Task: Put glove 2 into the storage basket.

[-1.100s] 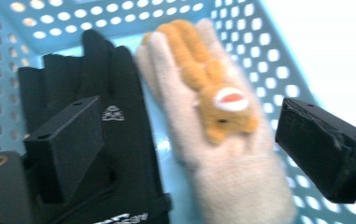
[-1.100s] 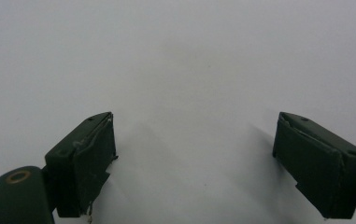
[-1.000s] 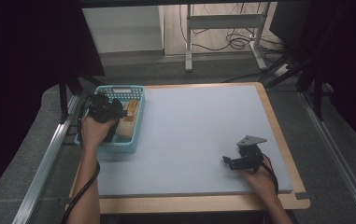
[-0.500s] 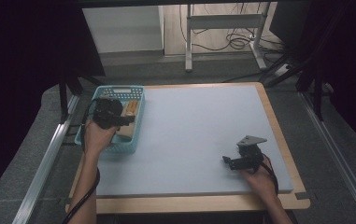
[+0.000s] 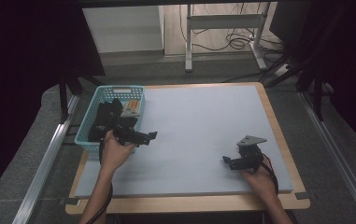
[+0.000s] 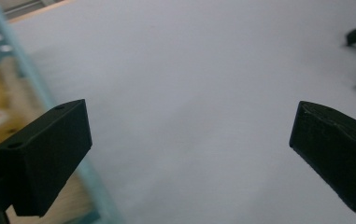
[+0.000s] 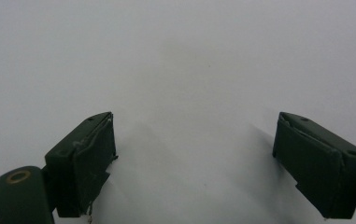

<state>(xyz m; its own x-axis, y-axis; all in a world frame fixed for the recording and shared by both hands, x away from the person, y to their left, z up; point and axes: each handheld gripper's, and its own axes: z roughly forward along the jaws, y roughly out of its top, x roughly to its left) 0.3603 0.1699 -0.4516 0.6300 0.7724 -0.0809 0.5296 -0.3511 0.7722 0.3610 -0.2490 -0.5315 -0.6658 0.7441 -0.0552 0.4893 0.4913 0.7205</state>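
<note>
Lying behind left fingers [image 5: 153, 135]: basket [image 5: 86, 135].

Left gripper [image 5: 148, 136] empty beside blue basket [image 5: 88, 133].

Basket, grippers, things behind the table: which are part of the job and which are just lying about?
In use:
- blue basket
- orange packet inside it
- left gripper, jaws open, empty
- right gripper, jaws open, empty

Lying about:
- white stand
- floor cables
</note>
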